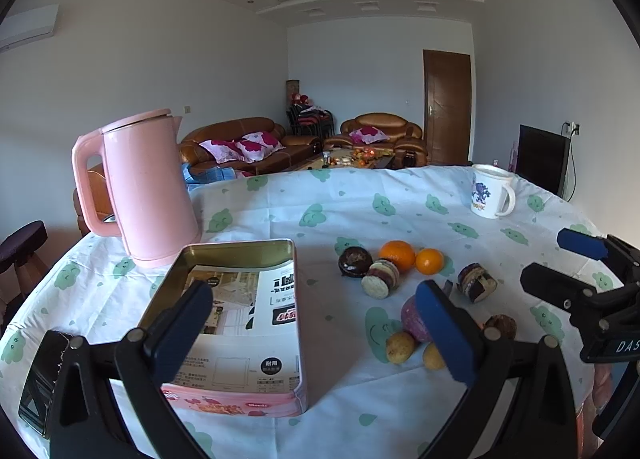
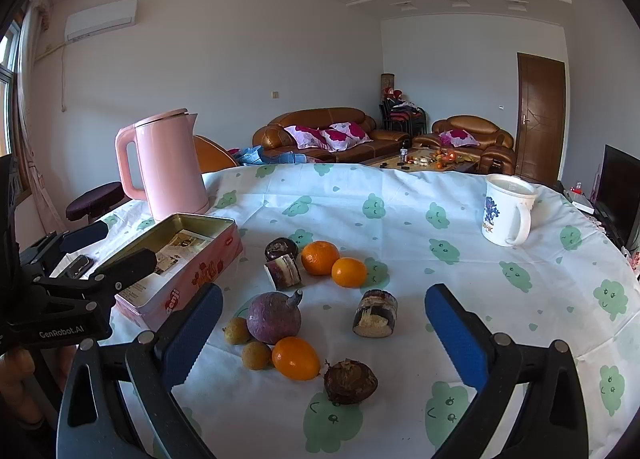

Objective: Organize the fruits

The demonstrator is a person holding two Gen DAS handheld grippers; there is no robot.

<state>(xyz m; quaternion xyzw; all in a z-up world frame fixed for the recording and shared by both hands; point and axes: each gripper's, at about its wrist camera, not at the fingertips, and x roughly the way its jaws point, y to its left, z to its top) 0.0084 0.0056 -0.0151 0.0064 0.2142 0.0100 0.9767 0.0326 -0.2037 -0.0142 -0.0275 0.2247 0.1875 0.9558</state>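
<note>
From my left wrist camera I see my left gripper (image 1: 316, 333) with its blue fingers (image 1: 180, 333) spread wide and nothing between them. It hangs over the desk (image 1: 280, 203), just above the near end of the pink tin box (image 1: 236, 339). The box is open and has only a paper sheet in it, no fruit yet. To the right of the box the fruit lies loose on the cloth: two oranges (image 1: 398, 255) side by side, some dark cut pieces (image 1: 380, 279), and a purple round one (image 1: 412, 319) partly hidden behind my finger. A pink kettle (image 1: 148, 187) stands behind the box and a white mug (image 1: 490, 191) sits far back.

From my right wrist camera I see my right gripper (image 2: 324, 335), fingers also wide apart and holding nothing. Right between them lie the purple fruit (image 2: 274, 317), a small orange fruit (image 2: 296, 357), two little brown ones (image 2: 256, 355) and a dark wrinkly one (image 2: 350, 381). The box is off to the left, well apart from them.

I think I am at the very start: no fruit is in the box. Next I should lower the right gripper over one fruit, close softly so it does not roll or squash, then carry it left to the box.
</note>
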